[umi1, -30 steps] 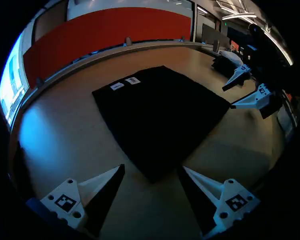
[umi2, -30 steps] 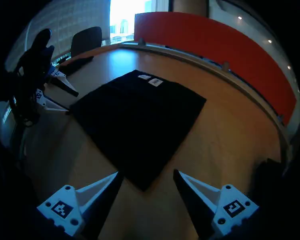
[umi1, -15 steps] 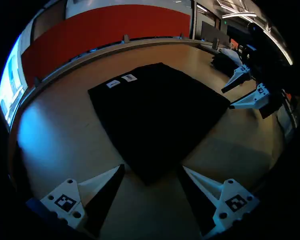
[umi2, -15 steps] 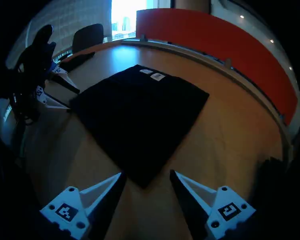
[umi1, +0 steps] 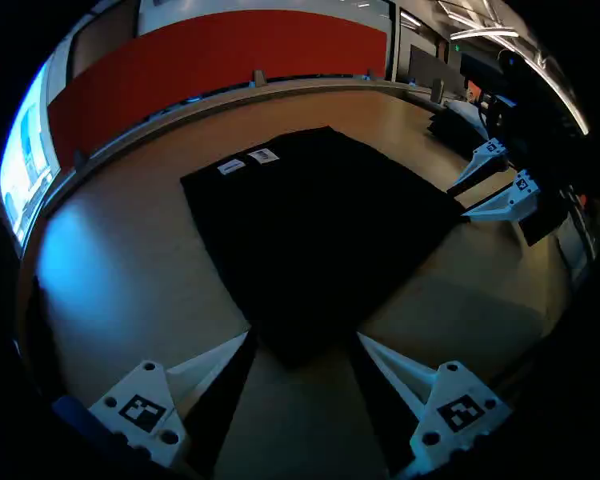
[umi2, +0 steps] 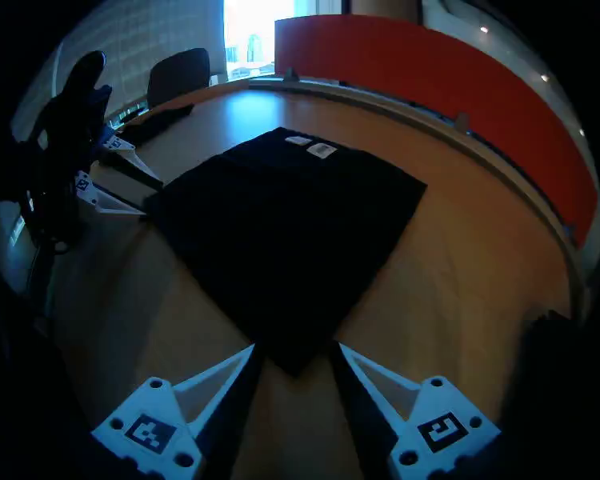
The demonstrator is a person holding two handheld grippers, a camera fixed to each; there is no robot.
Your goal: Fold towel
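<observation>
Item one, the long curved pale-wood table (umi1: pixel 116 264): it carries everything you are working on. Item two, the flat rectangular black cloth towel (umi1: pixel 316 216): it lies spread in one layer near the middle of the table, not yet folded, with one near corner pointing at each of your tools. By the look of it, you are at the grasping step that opens the first fold. The next move calls for both tools to close on their corners together, so the edge between them lifts level, and then to carry that edge over toward the far side. Item three, the left gripper (umi1: pixel 302 340): its white fingers are spread, with a towel corner lying in the gap between them. It pinches nothing, and whether a finger brushes the cloth cannot be told. Item four, the right gripper (umi2: pixel 296 348): it is also parted, somewhat narrower, astride the neighbouring corner with nothing clamped. From the left gripper view you can see it low at the towel's right corner. Item five, the two small white sewn labels (umi1: pixel 246 162): they sit side by side at the far edge, a useful mark for where to lay the lifted edge.
</observation>
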